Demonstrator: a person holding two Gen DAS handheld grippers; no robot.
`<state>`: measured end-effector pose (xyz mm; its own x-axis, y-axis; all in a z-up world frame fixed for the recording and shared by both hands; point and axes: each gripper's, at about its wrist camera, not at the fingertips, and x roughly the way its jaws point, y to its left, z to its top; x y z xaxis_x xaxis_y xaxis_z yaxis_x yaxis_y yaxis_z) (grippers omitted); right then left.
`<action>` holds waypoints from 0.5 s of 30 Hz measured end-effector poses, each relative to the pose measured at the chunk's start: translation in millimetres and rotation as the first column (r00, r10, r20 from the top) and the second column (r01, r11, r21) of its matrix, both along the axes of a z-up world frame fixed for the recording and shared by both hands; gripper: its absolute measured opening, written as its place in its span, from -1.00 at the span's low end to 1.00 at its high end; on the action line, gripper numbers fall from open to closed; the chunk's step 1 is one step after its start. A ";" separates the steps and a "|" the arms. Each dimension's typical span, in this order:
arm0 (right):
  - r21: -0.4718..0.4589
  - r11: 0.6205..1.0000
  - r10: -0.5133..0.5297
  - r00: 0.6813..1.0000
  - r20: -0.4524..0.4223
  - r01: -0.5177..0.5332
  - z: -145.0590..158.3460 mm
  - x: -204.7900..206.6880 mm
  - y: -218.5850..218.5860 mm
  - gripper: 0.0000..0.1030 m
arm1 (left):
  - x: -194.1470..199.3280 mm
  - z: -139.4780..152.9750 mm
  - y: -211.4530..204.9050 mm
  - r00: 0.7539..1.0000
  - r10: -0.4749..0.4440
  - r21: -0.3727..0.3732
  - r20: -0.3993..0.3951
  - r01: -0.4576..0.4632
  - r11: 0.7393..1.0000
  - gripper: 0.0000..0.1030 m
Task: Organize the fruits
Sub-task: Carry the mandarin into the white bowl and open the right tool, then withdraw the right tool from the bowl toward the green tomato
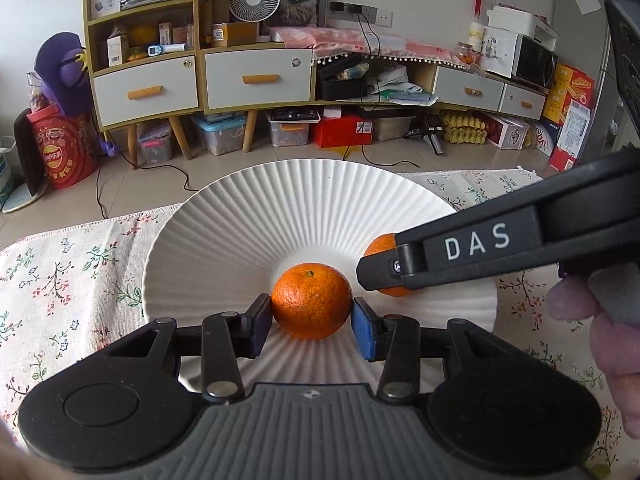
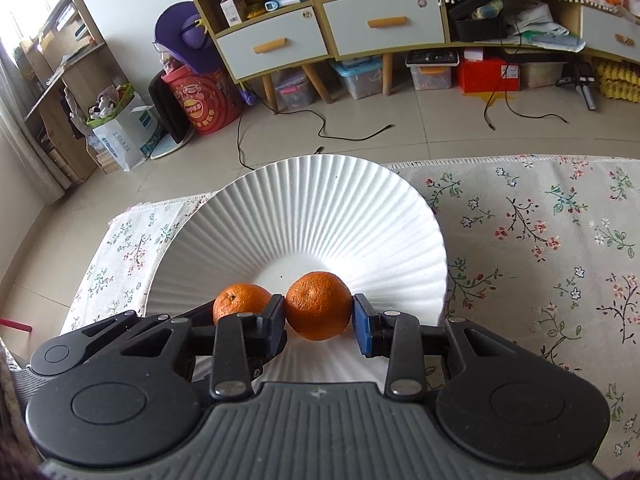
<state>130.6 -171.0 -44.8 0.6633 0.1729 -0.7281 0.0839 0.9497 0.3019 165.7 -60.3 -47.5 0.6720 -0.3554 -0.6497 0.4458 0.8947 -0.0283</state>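
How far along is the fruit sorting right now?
Nearly done, it seems: both oranges are over the white plate. The left gripper grips one orange, the right gripper the other orange. Left: releasing both. No other fruit shows on the table.

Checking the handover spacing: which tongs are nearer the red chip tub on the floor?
Left. The left tongs hold an orange on the plate's side toward the red chip tub; the right tongs hold the other orange, farther away.

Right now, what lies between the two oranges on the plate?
In the right wrist view, the right gripper's dark finger pad stands between the left orange and the right orange, over the white plate.
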 end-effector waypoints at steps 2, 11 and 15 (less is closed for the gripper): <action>-0.003 1.000 0.005 1.000 0.005 -0.005 1.5 -0.8 0.7 -0.32 | 1.0 1.3 -0.7 1.000 -0.001 0.008 0.001 0.001 1.000 -0.31; 0.013 1.000 -0.017 0.999 0.038 0.016 19.9 -16.3 -6.2 0.06 | -7.1 19.2 9.3 1.000 0.027 0.016 0.008 -0.027 0.999 0.25; 0.002 1.000 -0.019 0.999 0.049 0.019 28.2 -25.0 -4.2 0.26 | -17.4 30.2 16.0 0.999 0.040 0.011 0.011 -0.040 0.999 0.49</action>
